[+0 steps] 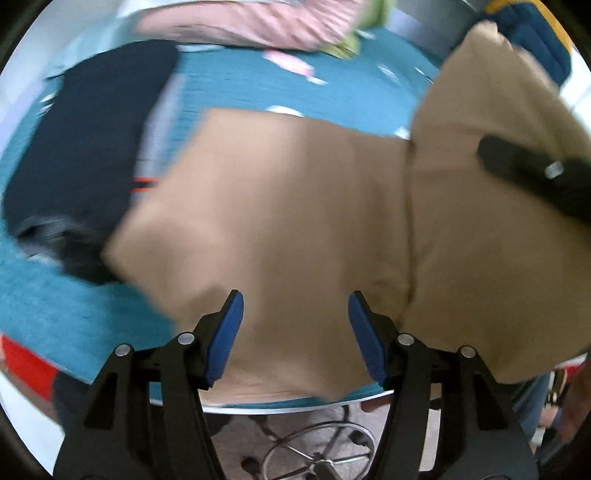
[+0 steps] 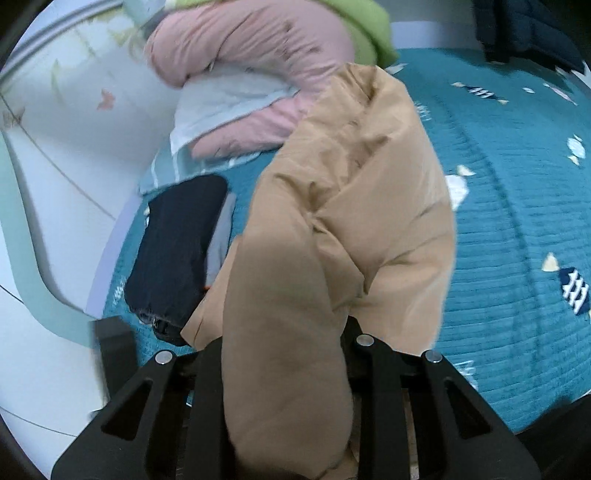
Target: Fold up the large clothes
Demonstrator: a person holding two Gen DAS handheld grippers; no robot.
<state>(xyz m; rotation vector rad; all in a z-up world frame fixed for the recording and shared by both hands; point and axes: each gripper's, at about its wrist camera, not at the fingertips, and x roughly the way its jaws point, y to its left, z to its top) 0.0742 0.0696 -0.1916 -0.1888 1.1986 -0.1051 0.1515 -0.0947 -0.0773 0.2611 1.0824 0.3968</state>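
A large tan padded garment [image 1: 280, 206] lies on the teal bedspread [image 1: 236, 81]. My left gripper [image 1: 295, 325] hovers just above its near edge, jaws open, blue pads [image 1: 225, 332] empty. My right gripper [image 2: 284, 347] is shut on the tan garment [image 2: 351, 206], with a thick fold bunched between its fingers and lifted off the bed. The fingertips are hidden by cloth. The right gripper also shows at the right edge of the left wrist view [image 1: 535, 173], holding a raised part of the garment.
A folded dark navy garment [image 1: 88, 147] lies left of the tan one, also seen in the right wrist view [image 2: 177, 251]. Pink bedding [image 2: 251, 74] and a green item [image 2: 365, 29] are piled at the far side. A chair base [image 1: 317, 454] stands below the bed edge.
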